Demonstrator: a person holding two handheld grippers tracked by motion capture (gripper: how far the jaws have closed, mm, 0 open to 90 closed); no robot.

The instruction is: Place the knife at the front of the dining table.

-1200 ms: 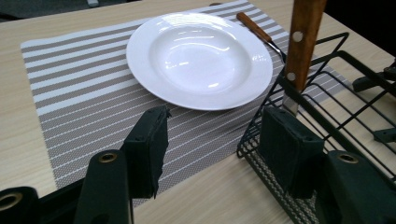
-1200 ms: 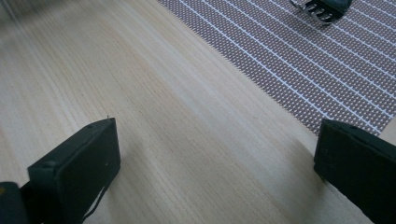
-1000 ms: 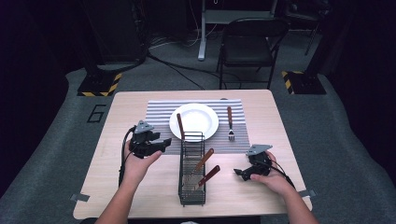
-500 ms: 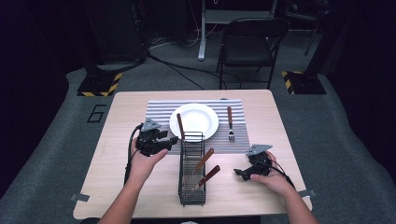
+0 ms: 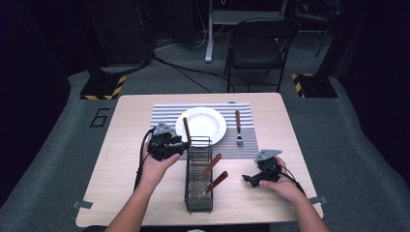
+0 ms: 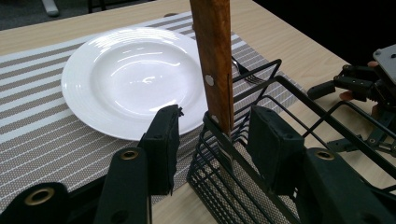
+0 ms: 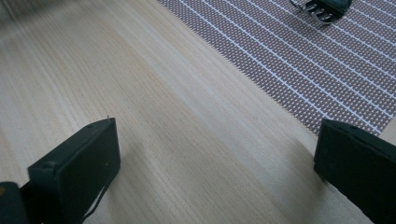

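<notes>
Wooden-handled utensil [image 6: 214, 56] stands upright at the caddy's [image 6: 280, 107] twelve-o'clock end, dead between the left gripper's [image 6: 219, 135] closing, not-yet-touching pads, while the right gripper [image 5: 252, 179] idles spread.

Wire caddy [image 5: 198, 186] blocks the table's middle; bare wood flanks it

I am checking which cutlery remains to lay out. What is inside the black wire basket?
Inside the black wire basket, three brown wooden handles stick out; one stands at its far corner, between the left tool's jaws. Which utensils they are cannot be seen: their metal ends are hidden behind the wires.
</notes>
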